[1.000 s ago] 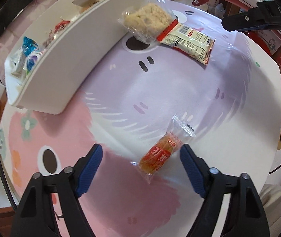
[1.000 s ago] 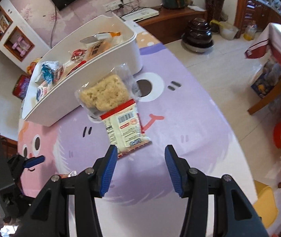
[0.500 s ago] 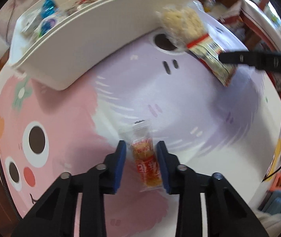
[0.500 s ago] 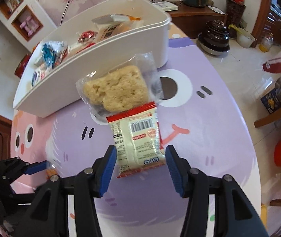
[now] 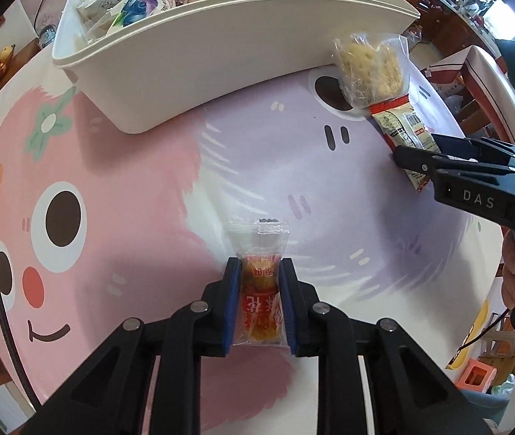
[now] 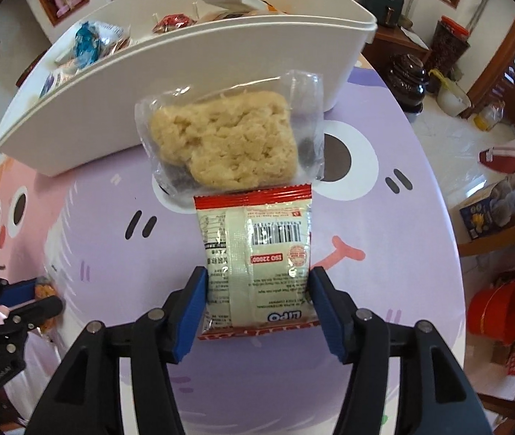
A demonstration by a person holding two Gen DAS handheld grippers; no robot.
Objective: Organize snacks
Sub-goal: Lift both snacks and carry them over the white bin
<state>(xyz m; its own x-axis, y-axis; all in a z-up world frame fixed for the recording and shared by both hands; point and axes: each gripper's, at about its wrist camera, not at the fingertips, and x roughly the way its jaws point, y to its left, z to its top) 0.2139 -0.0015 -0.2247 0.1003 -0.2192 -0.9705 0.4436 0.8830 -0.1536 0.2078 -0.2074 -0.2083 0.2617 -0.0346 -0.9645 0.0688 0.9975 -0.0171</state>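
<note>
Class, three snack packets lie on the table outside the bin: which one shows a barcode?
The red-edged cream packet, between the clear rice-cake packet and the camera; the others show none.

Three snack packets (image 6: pixel 255 264) on the table, one white bin (image 6: pixel 199 61).

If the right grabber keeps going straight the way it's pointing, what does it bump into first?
Most likely the red-edged packet, already lying between the right gripper's opening jaws. Directly under it is the table, though depth is hard to judge in this view.
</note>
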